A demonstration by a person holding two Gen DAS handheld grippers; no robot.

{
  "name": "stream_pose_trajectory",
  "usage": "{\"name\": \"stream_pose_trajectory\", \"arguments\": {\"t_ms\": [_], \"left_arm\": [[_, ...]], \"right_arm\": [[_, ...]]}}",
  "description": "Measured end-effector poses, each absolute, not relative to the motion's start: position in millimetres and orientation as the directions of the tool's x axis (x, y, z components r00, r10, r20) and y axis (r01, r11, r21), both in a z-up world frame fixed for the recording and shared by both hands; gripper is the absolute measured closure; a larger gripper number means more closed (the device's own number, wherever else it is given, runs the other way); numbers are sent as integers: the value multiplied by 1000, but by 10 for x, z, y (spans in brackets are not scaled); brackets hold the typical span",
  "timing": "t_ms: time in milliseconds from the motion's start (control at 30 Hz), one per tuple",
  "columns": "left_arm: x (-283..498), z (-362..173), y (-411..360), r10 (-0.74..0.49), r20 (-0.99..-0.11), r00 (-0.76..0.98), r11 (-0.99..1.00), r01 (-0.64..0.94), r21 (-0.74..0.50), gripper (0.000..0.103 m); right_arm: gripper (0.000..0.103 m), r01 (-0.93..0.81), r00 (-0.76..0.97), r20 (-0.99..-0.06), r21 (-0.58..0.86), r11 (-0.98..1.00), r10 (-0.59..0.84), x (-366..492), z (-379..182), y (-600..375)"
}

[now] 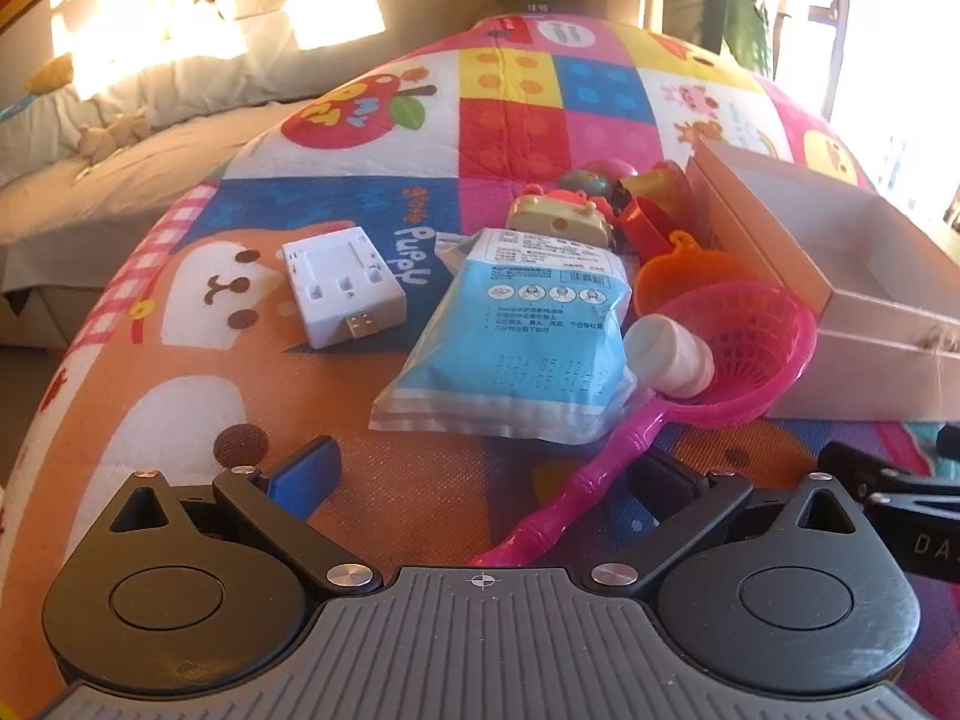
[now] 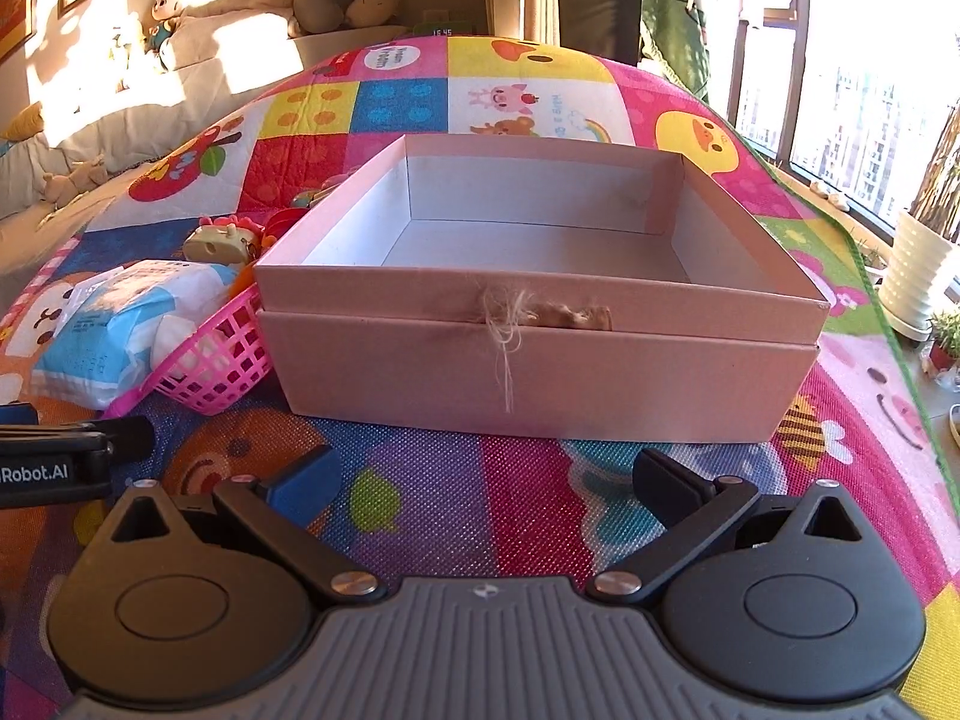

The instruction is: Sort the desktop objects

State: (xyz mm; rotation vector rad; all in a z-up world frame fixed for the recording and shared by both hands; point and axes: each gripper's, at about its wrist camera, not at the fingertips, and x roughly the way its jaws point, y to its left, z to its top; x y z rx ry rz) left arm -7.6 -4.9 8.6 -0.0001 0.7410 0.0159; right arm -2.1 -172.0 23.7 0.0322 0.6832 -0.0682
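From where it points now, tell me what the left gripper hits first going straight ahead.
Probably the pink strainer's handle, which lies between the open fingers of the left gripper; beyond it, the blue packet. Depth is uncertain.

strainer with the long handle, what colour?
Hot pink, mesh basket and handle alike. Clearest in the left wrist view.

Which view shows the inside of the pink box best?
The right wrist view: the pink box sits centred, its bare floor and all four walls visible. The left wrist view catches only a corner of the box at the right edge, with the interior partly cut off.
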Motion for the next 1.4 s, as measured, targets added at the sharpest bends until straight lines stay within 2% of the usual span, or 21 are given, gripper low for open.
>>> {"name": "stream_pose_trajectory", "arguments": {"t_ms": [567, 700, 867, 1133, 1267, 1400], "left_arm": [[-207, 41, -149, 21, -660, 751, 1000, -20, 9, 0], [-214, 48, -148, 14, -664, 748, 1000, -10, 10, 0], [-206, 50, -161, 17, -666, 746, 1000, -9, 16, 0], [-203, 45, -152, 3, -667, 745, 1000, 10, 15, 0], [-209, 40, -122, -20, -670, 742, 999, 38, 13, 0], [-230, 35, -97, -43, -672, 739, 998, 68, 11, 0]], "right_arm": [[0, 72, 772, -633, 0, 997, -56, 19, 222, -1709], [0, -38, 734, -679, -8, 999, 23, 26, 272, -1786], [0, -103, 721, -689, 4, 995, 77, -52, 284, -1844], [0, -187, 730, -656, 83, 979, 195, -112, 322, -1934], [0, -199, 755, -636, 12, 980, 161, -110, 418, -1988], [0, -243, 789, -581, 1, 970, 198, -189, 684, -2138]]}}
